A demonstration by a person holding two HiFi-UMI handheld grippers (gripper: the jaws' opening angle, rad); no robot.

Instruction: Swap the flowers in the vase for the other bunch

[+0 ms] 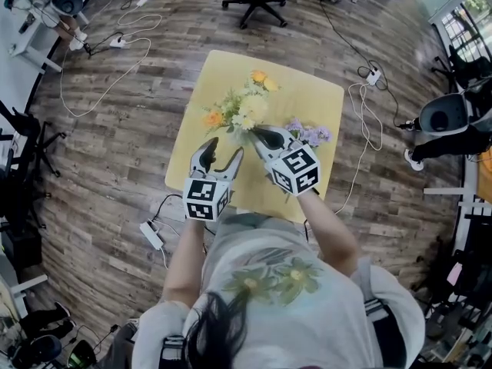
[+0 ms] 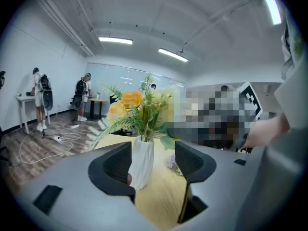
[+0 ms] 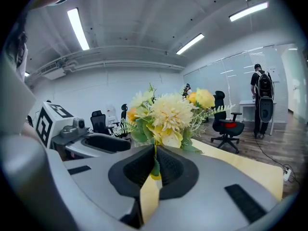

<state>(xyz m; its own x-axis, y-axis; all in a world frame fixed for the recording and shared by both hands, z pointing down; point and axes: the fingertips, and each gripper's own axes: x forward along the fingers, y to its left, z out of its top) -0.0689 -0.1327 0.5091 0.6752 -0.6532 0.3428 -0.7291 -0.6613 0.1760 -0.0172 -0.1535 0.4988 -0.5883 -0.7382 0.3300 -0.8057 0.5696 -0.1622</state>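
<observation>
Head view: square pale wooden counter (image 1: pixel 311 102) on a wood-plank floor (image 1: pixel 115 137), both tools over its near half. The yellow and orange artificial flower bunch (image 1: pixel 246 106) stands around the counter's middle. The purple flower bunch (image 1: pixel 309 135) lies flat toward the right edge, just beyond the right tool (image 1: pixel 260 134).

Left gripper view: left tool (image 2: pixel 153 153) has its jaws spread apart. The white ribbed ceramic vase (image 2: pixel 143 160) sits upright in the gap, close to the left-hand jaw. Contact there is probably none, though the edge is hard to read. The yellow and orange bunch rises from the vase mouth.

Right gripper view: right tool (image 3: pixel 155 160) is clamped tight on the green stems just under the cream and yellow blooms (image 3: pixel 166 117), a leaf pinched between the pads. The left tool's marker cube (image 3: pixel 48 121) shows at left.
</observation>
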